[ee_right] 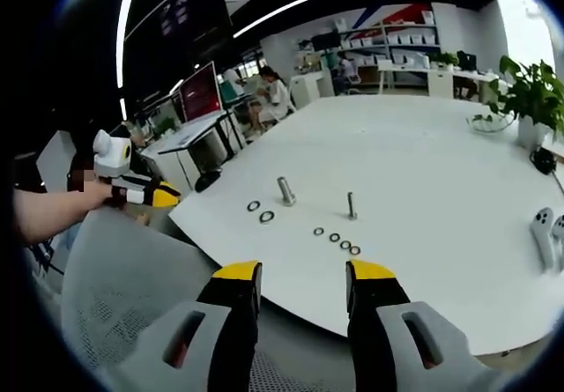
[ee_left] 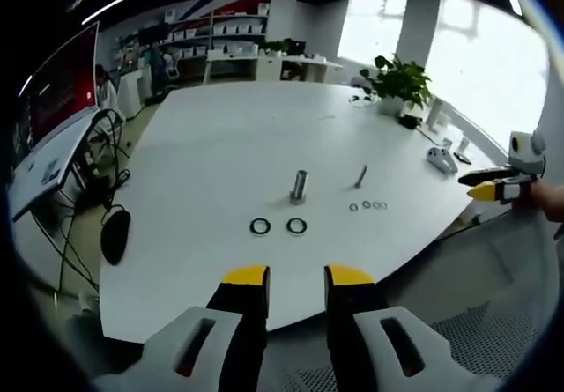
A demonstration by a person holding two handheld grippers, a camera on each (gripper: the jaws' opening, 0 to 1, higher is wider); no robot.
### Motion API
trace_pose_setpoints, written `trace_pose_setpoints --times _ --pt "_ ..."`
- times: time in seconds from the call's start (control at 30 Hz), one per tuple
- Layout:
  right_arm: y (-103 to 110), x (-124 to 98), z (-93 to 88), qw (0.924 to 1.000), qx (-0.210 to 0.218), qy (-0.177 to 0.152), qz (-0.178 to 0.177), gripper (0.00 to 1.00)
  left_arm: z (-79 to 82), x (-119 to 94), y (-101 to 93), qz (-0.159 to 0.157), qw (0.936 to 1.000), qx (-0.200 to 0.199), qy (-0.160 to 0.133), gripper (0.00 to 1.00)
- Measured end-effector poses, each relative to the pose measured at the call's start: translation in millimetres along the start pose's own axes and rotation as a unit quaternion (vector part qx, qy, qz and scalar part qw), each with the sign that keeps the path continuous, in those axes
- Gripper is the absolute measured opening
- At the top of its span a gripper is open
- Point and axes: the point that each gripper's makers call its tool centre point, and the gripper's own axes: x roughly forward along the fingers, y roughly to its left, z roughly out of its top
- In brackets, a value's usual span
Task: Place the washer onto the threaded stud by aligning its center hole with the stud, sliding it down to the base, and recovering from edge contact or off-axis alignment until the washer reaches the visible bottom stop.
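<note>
On the white table point(ee_left: 220, 145) a thick threaded stud point(ee_left: 299, 186) stands upright, with two black washers point(ee_left: 260, 226) point(ee_left: 296, 225) lying flat in front of it. A thinner stud point(ee_left: 361, 176) stands to its right beside several small washers point(ee_left: 367, 205). My left gripper point(ee_left: 296, 277) hangs open and empty over the table's near edge. In the right gripper view my right gripper point(ee_right: 304, 276) is also open and empty, short of the table point(ee_right: 423, 163). Beyond it are the thick stud point(ee_right: 285, 190), the black washers point(ee_right: 267, 217), the thin stud point(ee_right: 351, 205) and the small washers point(ee_right: 335, 237).
A grey mesh chair back point(ee_right: 123, 277) sits under both grippers. A hand holds the left gripper point(ee_right: 141, 194) at the left of the right gripper view. The right gripper point(ee_left: 493, 185) enters the left gripper view. A potted plant point(ee_left: 401, 79) and white controllers point(ee_left: 441, 157) stand far off.
</note>
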Motion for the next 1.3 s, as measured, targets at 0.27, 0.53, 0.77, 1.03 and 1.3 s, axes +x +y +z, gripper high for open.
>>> trace_pose_setpoints --times 0.27,0.53,0.77,1.03,1.3 --pt "-3 -2 4.1 0.9998 0.012 -0.014 -0.003 0.40 -2.6 2 1.7 0.010 0.9998 0.015 0.013 0.23" --pt "-6 -3 7.1 0.9994 0.023 -0.025 -0.008 0.39 -1.0 1 3.1 0.029 0.9977 0.054 0.028 0.22" --pt "-5 -2 6.2 0.9995 0.022 -0.020 -0.004 0.39 -17.2 10 -3.4 0.010 0.9920 0.090 0.088 0.26" --pt "-6 -2 4.0 0.9996 0.023 -0.016 -0.007 0.39 -3.2 26 6.2 0.008 0.9868 0.113 0.116 0.29" --pt "-9 -3 3.6 0.9994 0.026 -0.015 -0.014 0.39 -8.7 52 16.4 -0.003 0.9803 0.123 0.154 0.29"
